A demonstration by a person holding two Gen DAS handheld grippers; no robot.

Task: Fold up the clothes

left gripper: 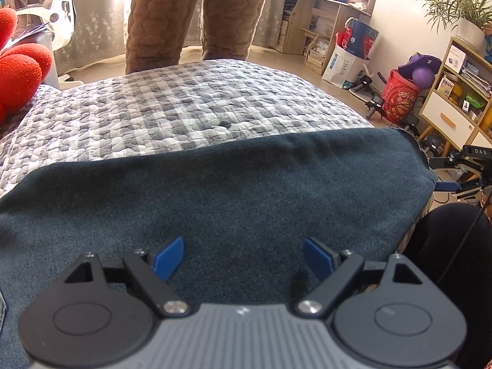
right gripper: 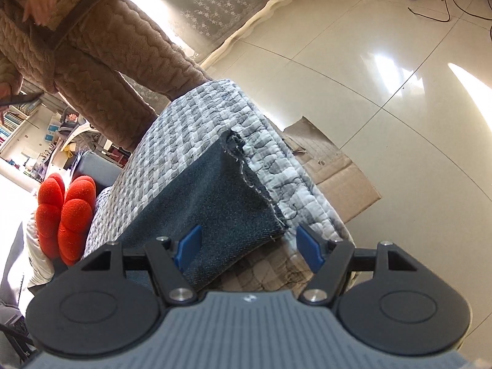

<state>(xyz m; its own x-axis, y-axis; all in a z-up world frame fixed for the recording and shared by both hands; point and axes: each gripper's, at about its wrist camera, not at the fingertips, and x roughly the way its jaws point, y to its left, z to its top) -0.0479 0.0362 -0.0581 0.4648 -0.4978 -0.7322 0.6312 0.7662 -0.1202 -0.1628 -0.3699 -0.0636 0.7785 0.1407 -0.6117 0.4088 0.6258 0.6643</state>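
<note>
Quilted grey-check cover (left gripper: pixel 184 107) spread across the frame's middle; sunlit tiled floor (right gripper: pixel 369 61) upper right. Item: dark denim garment (left gripper: pixel 230 190), lying flat on the cover, lower half of frame. Soft, fairly heavy, limp; frayed hem (right gripper: pixel 246 166) probably gave the best hold. My left gripper (left gripper: pixel 243 258) spread above the cloth; my right gripper (right gripper: pixel 247 246) spread astride its corner, pinching nothing.
</note>
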